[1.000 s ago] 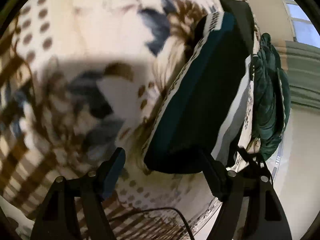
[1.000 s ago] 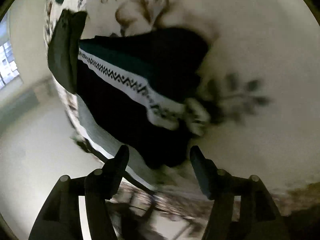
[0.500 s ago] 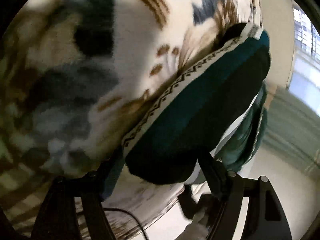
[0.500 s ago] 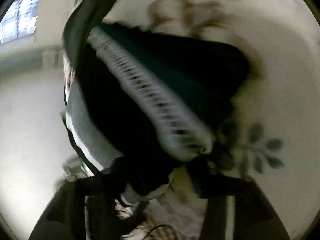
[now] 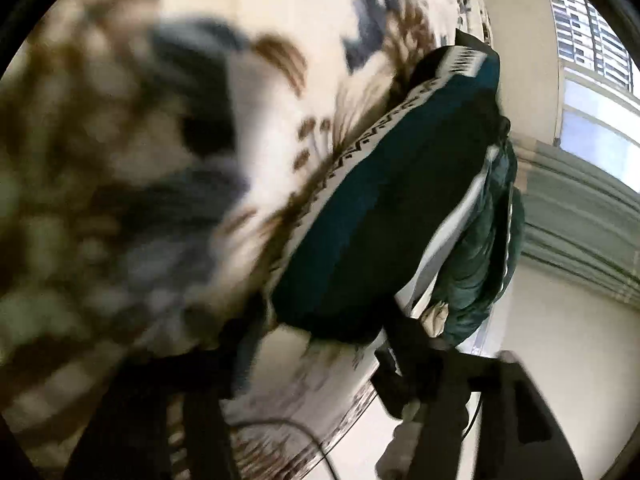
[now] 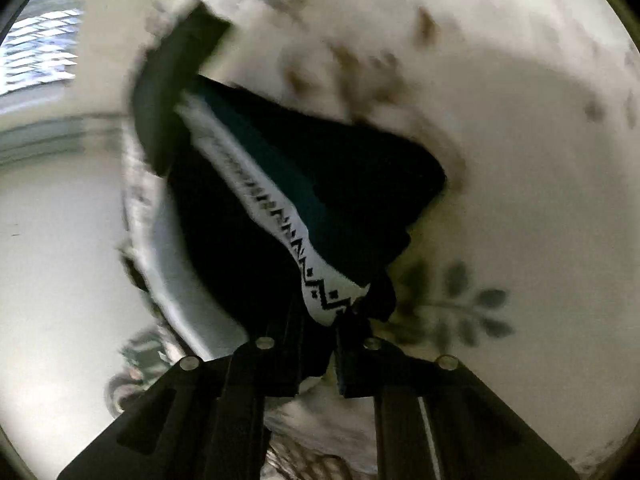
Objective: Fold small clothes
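Pinching the near corner of one folded dark teal garment (image 6: 320,208), the right gripper (image 6: 320,344) has its jaws closed on the patterned white band. The left gripper (image 5: 320,344) is too blurred to tell. One garment lies on the floral bedspread (image 6: 520,160), long axis running from near right to far left.

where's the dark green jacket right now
In the left wrist view the dark green jacket hangs at the right edge of the floral blanket, just right of the folded teal garment, with the window behind it.
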The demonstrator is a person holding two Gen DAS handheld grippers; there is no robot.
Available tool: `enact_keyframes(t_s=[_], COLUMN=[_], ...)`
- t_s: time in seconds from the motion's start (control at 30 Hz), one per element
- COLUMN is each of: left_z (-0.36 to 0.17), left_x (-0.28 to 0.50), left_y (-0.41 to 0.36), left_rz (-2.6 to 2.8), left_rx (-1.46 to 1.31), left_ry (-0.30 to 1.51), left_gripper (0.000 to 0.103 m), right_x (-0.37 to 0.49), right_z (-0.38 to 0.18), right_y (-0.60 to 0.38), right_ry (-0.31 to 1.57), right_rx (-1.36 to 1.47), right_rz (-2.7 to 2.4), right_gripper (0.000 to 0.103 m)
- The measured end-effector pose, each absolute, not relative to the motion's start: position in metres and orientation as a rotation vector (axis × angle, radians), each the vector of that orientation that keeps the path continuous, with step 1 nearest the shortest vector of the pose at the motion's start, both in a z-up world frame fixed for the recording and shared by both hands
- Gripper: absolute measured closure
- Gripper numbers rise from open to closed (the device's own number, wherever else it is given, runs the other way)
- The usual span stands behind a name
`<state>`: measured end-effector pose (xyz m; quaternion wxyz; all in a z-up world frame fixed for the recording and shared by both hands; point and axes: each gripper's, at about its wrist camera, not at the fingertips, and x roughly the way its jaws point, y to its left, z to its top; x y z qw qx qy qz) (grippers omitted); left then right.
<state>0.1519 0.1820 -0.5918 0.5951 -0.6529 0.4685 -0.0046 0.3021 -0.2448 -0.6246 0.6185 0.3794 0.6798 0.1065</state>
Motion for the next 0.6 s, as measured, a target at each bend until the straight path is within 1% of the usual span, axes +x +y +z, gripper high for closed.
enact_keyframes(t_s=[0.03, 0.07, 0.13, 0.2, 0.3, 0.37, 0.4, 0.43, 0.47, 0.57, 0.6], left_z=[-0.581, -0.573, -0.557, -0.551, -0.565, -0.576, -0.579, -0.580, -0.584, -0.578, -0.574], left_x=[0.150, 0.149, 0.154, 0.171, 0.220, 0.246, 0.259, 0.272, 0.268, 0.278, 0.279], left_y=[0.187, 0.190, 0.202, 0.207, 0.206, 0.200, 0.200, 0.195, 0.200, 0.190, 0.191], left_rz=[-0.021, -0.027, -0.017, -0.006, -0.021, -0.052, -0.065, -0.080, -0.102, -0.132, -0.140], left_rx=[-1.477, -1.445, -1.349, -1.239, -1.115, -1.062, -1.042, -1.023, -1.009, -0.942, -0.934], left_ry=[1.098, 1.094, 1.074, 1.035, 1.034, 1.047, 1.044, 1.038, 1.032, 1.000, 0.984], left_gripper=[0.028, 0.027, 0.018, 0.018, 0.018, 0.018, 0.018, 0.014, 0.008, 0.008, 0.013], right_x=[0.302, 0.301, 0.299, 0.300, 0.304, 0.315, 0.319, 0.322, 0.326, 0.337, 0.339], right_z=[-0.622, -0.617, -0.604, -0.604, -0.634, -0.659, -0.665, -0.667, -0.667, -0.664, -0.664], right_y=[-0.247, -0.250, -0.257, -0.261, -0.263, -0.264, -0.264, -0.263, -0.262, -0.250, -0.246], right_ry=[1.564, 1.556, 1.518, 1.516, 1.526, 1.477, 1.437, 1.405, 1.366, 1.325, 1.320], right_rx=[0.883, 0.889, 0.892, 0.872, 0.969, 1.057, 1.093, 1.115, 1.135, 1.130, 1.129], right_rz=[0.246, 0.255, 0.276, 0.279, 0.328, 0.360, 0.380, 0.392, 0.412, 0.453, 0.456], right_gripper=[0.061, 0.054, 0.036, 0.026, 0.026, 0.026, 0.022, 0.021, 0.021, 0.021, 0.021])
